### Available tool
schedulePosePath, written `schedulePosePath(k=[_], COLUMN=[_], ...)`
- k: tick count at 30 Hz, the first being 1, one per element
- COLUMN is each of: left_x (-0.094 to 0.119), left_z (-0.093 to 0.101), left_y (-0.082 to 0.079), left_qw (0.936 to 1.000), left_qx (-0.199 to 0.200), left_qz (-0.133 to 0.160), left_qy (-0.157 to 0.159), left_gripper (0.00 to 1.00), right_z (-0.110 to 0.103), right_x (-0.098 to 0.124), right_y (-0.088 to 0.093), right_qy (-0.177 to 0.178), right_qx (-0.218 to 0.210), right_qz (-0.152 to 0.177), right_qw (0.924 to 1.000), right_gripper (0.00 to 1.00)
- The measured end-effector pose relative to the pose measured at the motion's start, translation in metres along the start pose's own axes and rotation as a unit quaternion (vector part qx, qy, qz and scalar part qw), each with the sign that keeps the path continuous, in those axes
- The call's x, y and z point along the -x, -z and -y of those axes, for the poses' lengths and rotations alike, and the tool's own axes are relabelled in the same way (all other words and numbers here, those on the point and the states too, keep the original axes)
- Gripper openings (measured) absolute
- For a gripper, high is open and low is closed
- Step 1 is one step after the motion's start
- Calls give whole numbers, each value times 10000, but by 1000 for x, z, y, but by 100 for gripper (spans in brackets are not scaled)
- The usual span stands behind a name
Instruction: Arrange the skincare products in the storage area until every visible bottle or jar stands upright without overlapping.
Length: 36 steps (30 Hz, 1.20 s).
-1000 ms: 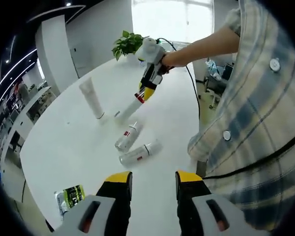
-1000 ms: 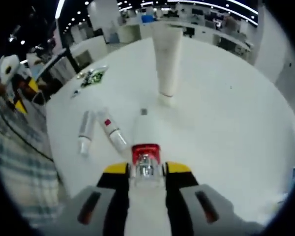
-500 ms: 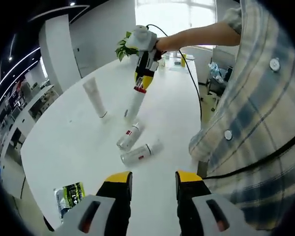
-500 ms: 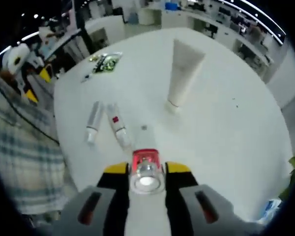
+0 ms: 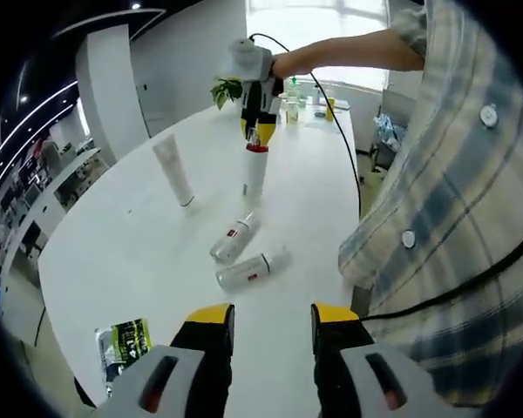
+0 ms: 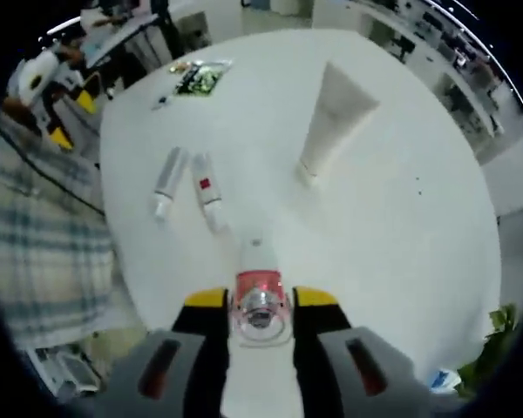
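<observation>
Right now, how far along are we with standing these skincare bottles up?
Done: the white tube stands on its cap. In hand: the right gripper is shut on the red-collared bottle, which is upright on the table. Left: two small bottles lie on their sides. The left gripper is open and idle near the table's edge.

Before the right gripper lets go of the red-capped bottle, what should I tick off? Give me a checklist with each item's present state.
1. White bottle with red cap upright on the white table: ok.
2. Right gripper shut on its cap: ok.
3. Bottle base fully seated on the table: cannot tell.
4. White tube standing on its cap apart from the bottle: ok.
5. Two small white bottles upright: not ok, lying down.
6. Left gripper open and free: ok.
</observation>
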<state>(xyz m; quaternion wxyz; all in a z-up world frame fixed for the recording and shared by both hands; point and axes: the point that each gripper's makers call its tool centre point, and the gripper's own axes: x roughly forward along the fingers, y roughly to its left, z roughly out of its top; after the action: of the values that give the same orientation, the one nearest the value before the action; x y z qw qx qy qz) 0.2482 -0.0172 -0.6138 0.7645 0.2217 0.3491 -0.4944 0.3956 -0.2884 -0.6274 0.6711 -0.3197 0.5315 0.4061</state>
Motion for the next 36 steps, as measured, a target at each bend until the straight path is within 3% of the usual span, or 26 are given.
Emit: schedulePosePath(k=[9, 23, 26, 34, 36], left_x=[0, 0, 0, -2, -2], left_z=[-2, -2, -3, -3, -4], left_y=[4, 5, 5, 3, 2], left_qw=[10000, 10000, 9999, 10000, 10000], left_qx=[40, 60, 83, 50, 39], left_qz=[1, -30, -22, -26, -23], left_qy=[-25, -42, -55, -60, -67], left_gripper=[36, 36, 36, 36, 36], right_z=[4, 8, 8, 3, -3], right_x=[-2, -10, -11, -11, -13], right_y=[-5, -32, -30, -30, -32], right_qy=[-51, -300, -331, -546, -724], right_qx=[268, 332, 342, 468, 291], right_qz=[-359, -405, -506, -367, -182], right_qw=[9990, 9982, 9976, 9967, 9968], right_gripper=[25, 25, 26, 27, 29])
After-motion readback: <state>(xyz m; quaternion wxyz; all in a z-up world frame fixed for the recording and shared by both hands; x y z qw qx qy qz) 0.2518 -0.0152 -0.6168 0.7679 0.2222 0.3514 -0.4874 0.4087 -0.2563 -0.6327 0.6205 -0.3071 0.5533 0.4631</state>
